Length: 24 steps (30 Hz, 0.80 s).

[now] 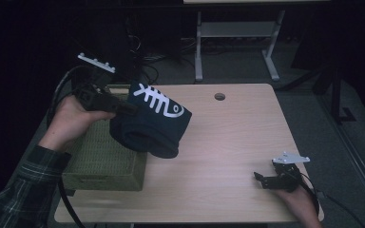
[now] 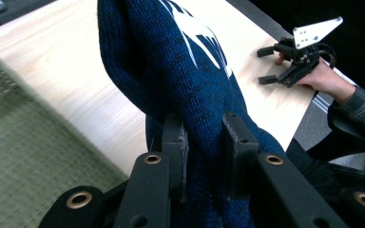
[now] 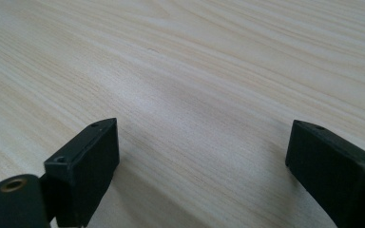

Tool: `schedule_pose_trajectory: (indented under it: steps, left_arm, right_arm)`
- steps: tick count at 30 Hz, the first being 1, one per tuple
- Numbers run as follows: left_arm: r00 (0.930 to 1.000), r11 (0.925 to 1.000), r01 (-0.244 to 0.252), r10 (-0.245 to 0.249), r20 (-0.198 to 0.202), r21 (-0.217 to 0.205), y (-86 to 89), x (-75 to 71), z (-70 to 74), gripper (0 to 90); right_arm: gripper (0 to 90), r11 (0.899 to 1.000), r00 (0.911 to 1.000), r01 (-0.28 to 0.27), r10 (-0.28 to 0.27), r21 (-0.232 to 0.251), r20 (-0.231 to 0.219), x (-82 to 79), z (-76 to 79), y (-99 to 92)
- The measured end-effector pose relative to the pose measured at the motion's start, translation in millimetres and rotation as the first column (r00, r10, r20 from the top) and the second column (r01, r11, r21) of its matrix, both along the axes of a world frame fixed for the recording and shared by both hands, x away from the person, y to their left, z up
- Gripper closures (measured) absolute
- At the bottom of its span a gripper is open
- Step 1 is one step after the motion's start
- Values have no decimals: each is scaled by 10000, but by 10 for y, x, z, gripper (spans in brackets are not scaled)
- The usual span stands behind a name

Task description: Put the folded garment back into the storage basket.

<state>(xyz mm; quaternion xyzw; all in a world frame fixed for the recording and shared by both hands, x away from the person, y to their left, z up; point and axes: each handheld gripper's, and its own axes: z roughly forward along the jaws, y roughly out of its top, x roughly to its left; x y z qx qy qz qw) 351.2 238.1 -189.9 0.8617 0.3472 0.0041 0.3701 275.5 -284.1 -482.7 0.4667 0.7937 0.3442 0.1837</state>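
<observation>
Left gripper [image 1: 123, 108] fingers clamped on sweater [image 1: 152, 123]; right gripper [image 1: 262, 179] fingers apart, idle. Lift sweater clear of basket [image 1: 105, 161], lay flat on worktop [image 1: 237, 137].

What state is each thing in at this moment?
Left gripper: shut on the sweater, raised above the table.
Navy sweater: folded, hanging in the air.
Woven basket: open-topped, on the table.
Right gripper: open, holding nothing, low over the table.
</observation>
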Motion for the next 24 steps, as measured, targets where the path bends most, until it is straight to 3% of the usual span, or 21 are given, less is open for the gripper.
schedule_pose_trajectory:
  steps: [5,16,24]
  left_arm:
    - [9988,9988,-460,463,159,-172,236,-61,62,745]
    - [9941,9939,-1049,1058,249,-337,569,-173,96,745]
    - [9898,9888,-1401,1412,193,-506,828,-217,44,746]
  right_arm:
    - [103,10000,10000,6,-6,-7,-24,0,2,-2]
    - [103,10000,10000,49,-49,-20,3,3,0,-5]
    - [103,9999,9999,103,-103,-3,-8,3,0,-5]
